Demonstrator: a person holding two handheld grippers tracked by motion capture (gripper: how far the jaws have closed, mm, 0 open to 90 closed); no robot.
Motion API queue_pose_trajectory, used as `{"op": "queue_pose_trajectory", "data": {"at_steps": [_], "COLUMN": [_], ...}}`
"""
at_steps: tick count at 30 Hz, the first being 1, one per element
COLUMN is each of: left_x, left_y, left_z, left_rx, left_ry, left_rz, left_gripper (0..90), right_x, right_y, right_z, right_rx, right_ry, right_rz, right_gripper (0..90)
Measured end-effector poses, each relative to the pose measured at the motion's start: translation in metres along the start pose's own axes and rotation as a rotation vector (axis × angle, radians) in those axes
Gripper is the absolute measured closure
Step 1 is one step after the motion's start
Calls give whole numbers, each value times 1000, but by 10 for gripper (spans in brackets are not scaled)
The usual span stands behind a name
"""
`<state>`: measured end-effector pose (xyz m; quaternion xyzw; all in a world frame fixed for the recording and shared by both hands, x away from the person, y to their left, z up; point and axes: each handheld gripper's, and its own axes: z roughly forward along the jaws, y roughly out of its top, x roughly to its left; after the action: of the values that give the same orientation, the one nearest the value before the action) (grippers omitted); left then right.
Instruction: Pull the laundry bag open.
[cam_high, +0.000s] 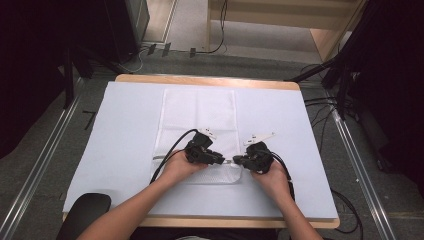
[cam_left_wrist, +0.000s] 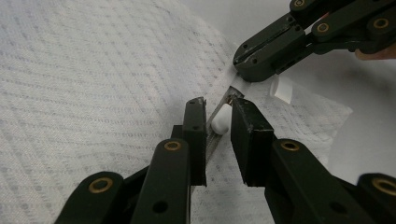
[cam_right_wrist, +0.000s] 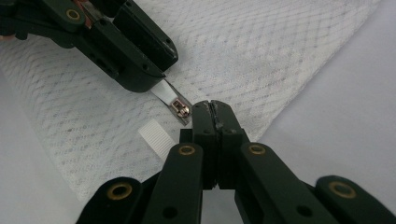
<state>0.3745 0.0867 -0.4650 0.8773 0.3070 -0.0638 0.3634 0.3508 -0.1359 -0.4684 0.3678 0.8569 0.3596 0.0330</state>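
- High view: a person's two hands hold the left gripper (cam_high: 216, 159) and the right gripper (cam_high: 240, 161) tip to tip over the near end of a white mesh laundry bag (cam_high: 200, 117) lying flat on a pale blue table cover (cam_high: 125, 130).
- Left gripper view: the left gripper (cam_left_wrist: 218, 122) has its jaws partly apart around the zipper's white pull tab (cam_left_wrist: 221, 119); contact is unclear.
- Right gripper view: the right gripper (cam_right_wrist: 214, 112) has its jaws pressed together on the bag's edge beside the metal zipper slider (cam_right_wrist: 180, 109).
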Motion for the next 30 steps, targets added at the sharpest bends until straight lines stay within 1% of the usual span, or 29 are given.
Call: {"op": "queue_pose_trajectory", "data": {"at_steps": [3, 9, 10, 13, 19, 22, 25, 28, 30], "left_x": [-2, -2, -2, -4, -7, -8, -6, -5, -4], "left_y": [0, 1, 1, 1, 1, 1, 2, 2, 2], "left_z": [1, 1, 1, 1, 5, 7, 8, 8, 8], "left_rx": [4, 4, 1, 8, 13, 7, 6, 13, 11], "left_ry": [7, 3, -4, -2, -18, -21, -24, -26, -38], "left_rz": [4, 2, 2, 6, 12, -6, -27, -32, -48], "left_gripper": [776, 782, 782, 786, 792, 802, 832, 842, 848], "right_x": [0, 1, 1, 1, 1, 1, 1, 1, 1], "right_y": [0, 0, 0, 0, 0, 0, 0, 0, 0], "right_z": [0, 0, 0, 0, 0, 0, 0, 0, 1], "right_rx": [0, 1, 1, 0, 0, -2, 0, -1, -3], "right_ry": [-1, -3, -2, -2, -6, -6, -5, -2, -5], "right_rz": [1, -1, 0, 2, -2, 0, 3, 11, 3], "right_gripper": [900, 900, 900, 900, 900, 900, 900, 900, 900]}}
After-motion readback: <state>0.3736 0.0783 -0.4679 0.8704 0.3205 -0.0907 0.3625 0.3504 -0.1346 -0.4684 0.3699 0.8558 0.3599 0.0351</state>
